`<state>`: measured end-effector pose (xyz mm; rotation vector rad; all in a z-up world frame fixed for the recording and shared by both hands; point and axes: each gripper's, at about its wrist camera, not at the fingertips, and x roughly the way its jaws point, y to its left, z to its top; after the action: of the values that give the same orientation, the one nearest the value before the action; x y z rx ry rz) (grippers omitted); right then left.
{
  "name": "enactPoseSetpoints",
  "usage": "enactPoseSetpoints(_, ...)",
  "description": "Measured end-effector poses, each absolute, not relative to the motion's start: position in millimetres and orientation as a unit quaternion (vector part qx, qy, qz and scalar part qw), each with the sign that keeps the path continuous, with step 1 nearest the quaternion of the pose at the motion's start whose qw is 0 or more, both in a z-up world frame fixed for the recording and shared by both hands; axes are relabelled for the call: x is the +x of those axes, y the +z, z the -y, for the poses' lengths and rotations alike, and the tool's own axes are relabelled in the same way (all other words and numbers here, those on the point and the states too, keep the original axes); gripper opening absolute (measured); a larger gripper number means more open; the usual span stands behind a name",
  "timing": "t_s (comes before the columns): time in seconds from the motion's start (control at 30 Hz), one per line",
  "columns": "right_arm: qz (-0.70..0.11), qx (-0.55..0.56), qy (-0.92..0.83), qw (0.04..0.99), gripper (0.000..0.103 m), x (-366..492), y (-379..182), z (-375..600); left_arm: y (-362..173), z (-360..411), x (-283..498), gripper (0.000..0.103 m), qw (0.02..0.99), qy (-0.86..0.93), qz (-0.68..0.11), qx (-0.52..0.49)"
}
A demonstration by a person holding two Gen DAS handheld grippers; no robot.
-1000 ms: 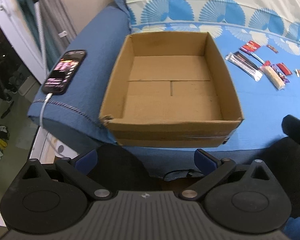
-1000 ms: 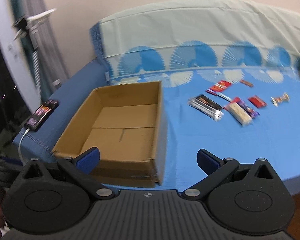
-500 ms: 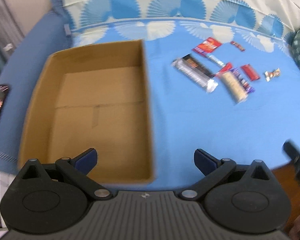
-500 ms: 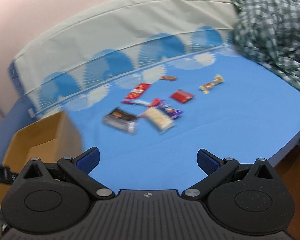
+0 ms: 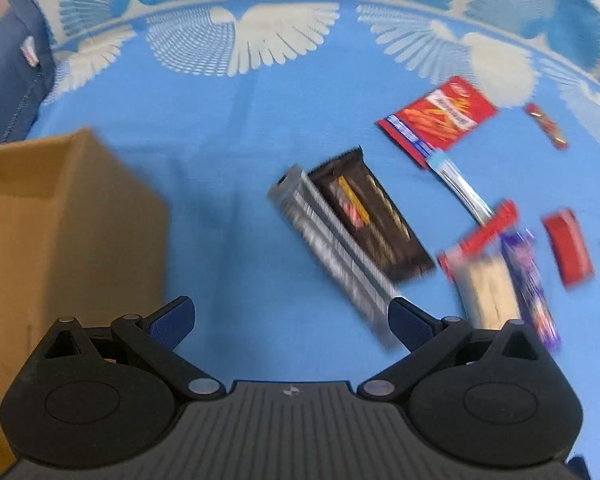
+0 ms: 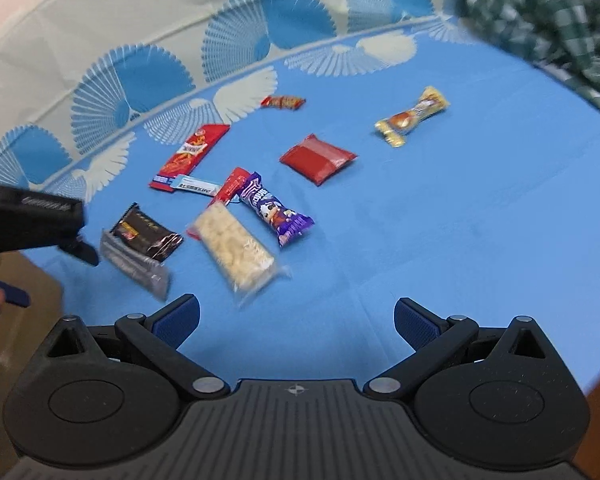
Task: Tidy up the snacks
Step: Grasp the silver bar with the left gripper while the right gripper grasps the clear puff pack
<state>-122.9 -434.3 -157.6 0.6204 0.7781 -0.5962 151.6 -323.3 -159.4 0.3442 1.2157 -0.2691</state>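
Cardboard box [image 5: 60, 240]: we see its brown corner at the far left of the left wrist view, standing on the blue sheet [image 5: 228, 128], well apart from the snacks.
Left gripper [image 5: 290, 322]: we hold it with its jaws spread wide and nothing between them; its right blue pad [image 5: 406, 318] overlaps the near end of the silver wrapper in the picture, though we cannot tell if they touch.
Silver wrapper [image 5: 332, 252]: lies slanted, its long edge against the dark brown chocolate bar [image 5: 374, 216].
Red snack pack [image 5: 440, 116]: farther off, to the right of the chocolate bar, with a thin silver-blue stick [image 5: 460, 188] running from it toward the near cluster.
Near cluster: the pale rice bar [image 6: 236, 250] and the purple candy pack [image 6: 274, 210] lie side by side, close together; a slim red pack [image 6: 230, 186] sits at their far ends.
Right gripper [image 6: 296, 320]: we hold it spread wide too, grasping nothing, over bare sheet just near of the rice bar.
Red pouch [image 6: 318, 158]: right of the cluster, lying apart.
Small red candy [image 6: 282, 102]: far side, alone.
Gold-wrapped candy [image 6: 412, 116]: farthest right of the snacks.
Green checked cloth [image 6: 540, 20]: bunched at the far right corner.
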Motion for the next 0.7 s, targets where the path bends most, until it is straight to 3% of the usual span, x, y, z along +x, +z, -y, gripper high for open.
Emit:
enactPoseSetpoints(0.3, -0.402, 0.302, -0.229, 0.833, 0.103, -55, -206, 444, -215, 321, 181, 0.103, 0.774, -0.103, -0.596, 0.188)
enactPoseSetpoints(0.7, -0.420, 0.138, -0.226, 0.868, 0.103, -3, -224, 429, -220, 305, 205, 0.102, 0.753, -0.132, -0.618, 0.180)
